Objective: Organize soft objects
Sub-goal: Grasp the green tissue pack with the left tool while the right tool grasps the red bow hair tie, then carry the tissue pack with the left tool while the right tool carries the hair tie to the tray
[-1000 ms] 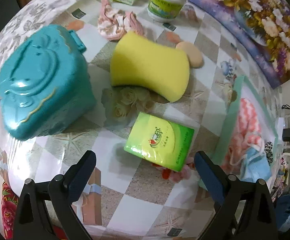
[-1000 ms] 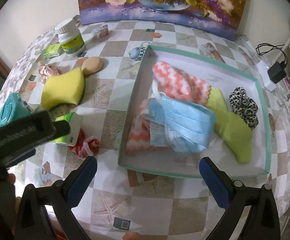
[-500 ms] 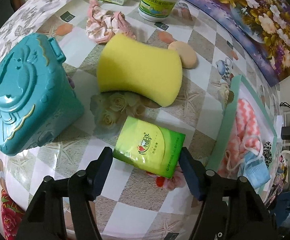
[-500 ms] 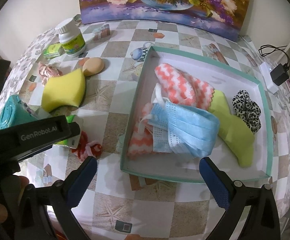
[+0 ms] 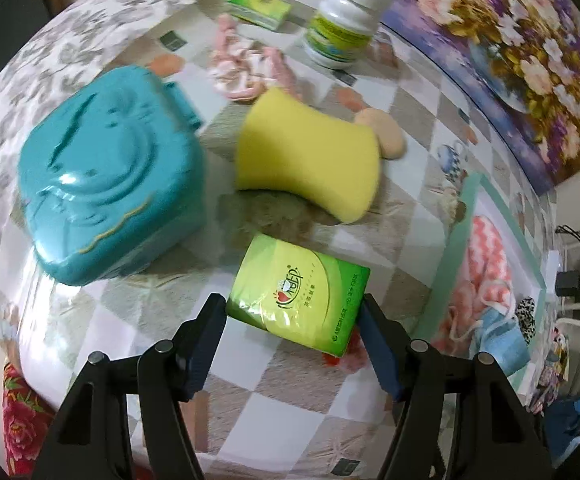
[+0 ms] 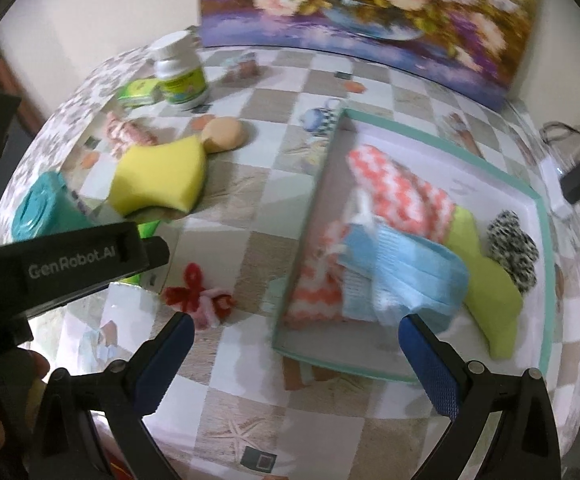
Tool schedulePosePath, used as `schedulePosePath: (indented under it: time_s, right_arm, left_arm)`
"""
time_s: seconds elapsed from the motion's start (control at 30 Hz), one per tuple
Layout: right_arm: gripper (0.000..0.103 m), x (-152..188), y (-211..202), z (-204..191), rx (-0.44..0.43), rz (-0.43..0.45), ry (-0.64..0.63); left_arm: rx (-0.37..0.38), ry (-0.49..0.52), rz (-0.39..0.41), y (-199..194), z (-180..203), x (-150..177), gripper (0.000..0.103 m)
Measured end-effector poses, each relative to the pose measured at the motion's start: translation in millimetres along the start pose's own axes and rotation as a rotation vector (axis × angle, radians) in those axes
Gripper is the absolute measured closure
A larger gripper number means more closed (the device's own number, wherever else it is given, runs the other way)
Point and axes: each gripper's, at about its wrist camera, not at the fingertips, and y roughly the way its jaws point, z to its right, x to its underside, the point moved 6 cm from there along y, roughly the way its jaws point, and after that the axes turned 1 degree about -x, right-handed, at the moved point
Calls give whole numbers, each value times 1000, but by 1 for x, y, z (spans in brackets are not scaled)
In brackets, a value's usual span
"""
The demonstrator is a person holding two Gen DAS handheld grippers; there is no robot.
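My left gripper (image 5: 291, 305) is shut on a green tissue pack (image 5: 297, 292), its blue pads pressing both short sides, and holds it just above the table. A red and pink yarn bow (image 6: 200, 294) lies beneath it. Beyond are a yellow sponge (image 5: 309, 160), a beige puff (image 5: 385, 136) and a pink cloth (image 5: 242, 68). My right gripper (image 6: 295, 320) hangs open with nothing between its fingers, over the near left corner of the teal-rimmed tray (image 6: 441, 136). The tray holds a blue face mask (image 6: 409, 272), a coral zigzag cloth (image 6: 397, 188), a lime cloth (image 6: 485, 276) and a leopard scrunchie (image 6: 513, 244).
A teal plastic box (image 5: 106, 188) stands left of the pack. A white pill bottle (image 5: 345, 24) and a second green tissue pack (image 5: 260, 6) sit at the far edge. A flower painting (image 6: 369, 8) leans against the wall behind. A charger and cable (image 6: 573, 184) lie right of the tray.
The left jaws came in from wide apart and closed on the green tissue pack, which has come up off the yarn bow. The right gripper stayed open and rolled slightly.
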Motion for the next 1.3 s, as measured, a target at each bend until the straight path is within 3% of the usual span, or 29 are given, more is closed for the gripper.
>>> schedulePosePath:
  time_s: [0.13, 0.37, 0.57, 0.83, 1.1, 1.3]
  right_arm:
    - [3, 0, 5, -18, -12, 15, -94]
    - [24, 3, 12, -43, -78, 22, -203]
    - [44, 4, 25, -51, -121, -12, -209]
    - [48, 6, 42, -58, -143, -55, -211]
    - [63, 6, 48, -61, -157, -61, -201]
    - [64, 2, 43, -58, -168, -46, -181]
  left_arm:
    - [-17, -34, -4, 0, -11, 3, 35]
    - [-55, -127, -12, 4, -33, 7, 35]
    - [-51, -164, -23, 7, -41, 9, 35]
    - [-47, -180, -27, 9, -48, 9, 35]
    - [-52, -178, -28, 10, -46, 8, 35]
    - [-51, -179, -28, 10, -44, 8, 35]
